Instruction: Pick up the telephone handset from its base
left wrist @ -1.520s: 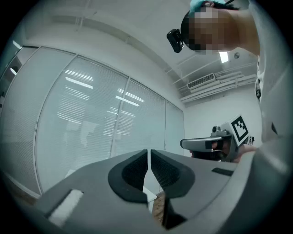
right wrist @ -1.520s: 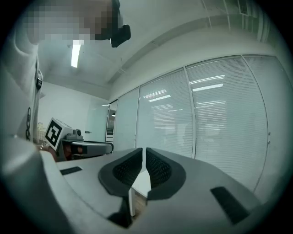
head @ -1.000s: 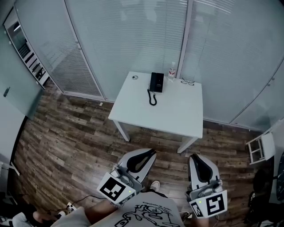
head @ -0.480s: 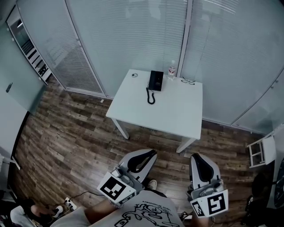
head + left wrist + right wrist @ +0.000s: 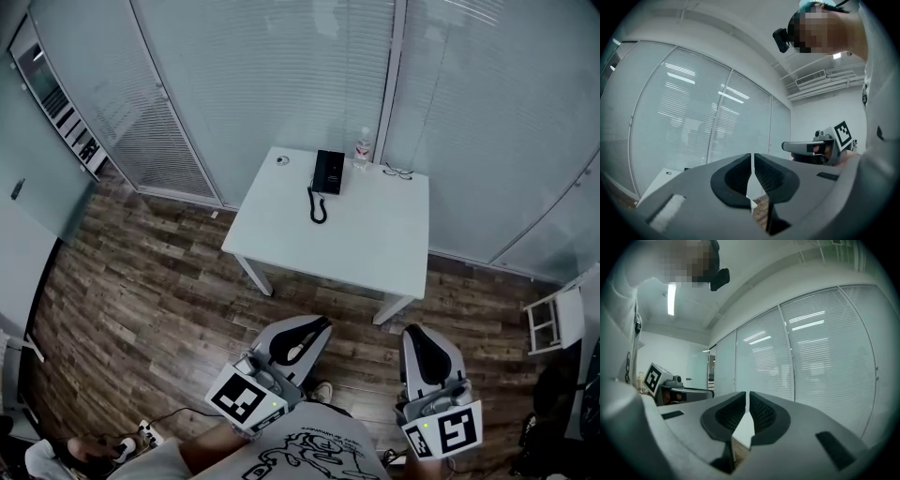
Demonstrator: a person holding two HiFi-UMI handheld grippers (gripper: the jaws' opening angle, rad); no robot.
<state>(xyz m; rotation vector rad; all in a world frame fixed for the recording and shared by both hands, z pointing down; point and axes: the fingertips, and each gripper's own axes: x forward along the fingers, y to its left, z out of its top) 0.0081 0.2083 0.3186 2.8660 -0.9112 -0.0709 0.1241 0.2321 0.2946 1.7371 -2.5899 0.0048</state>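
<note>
Hardly anything's changed from a second ago, the white table just drifted a hair leftward in the head view. Left gripper and right gripper are both clenched on nothing. Telephone handset sits on its base near the table's far edge, well apart from both.
</note>
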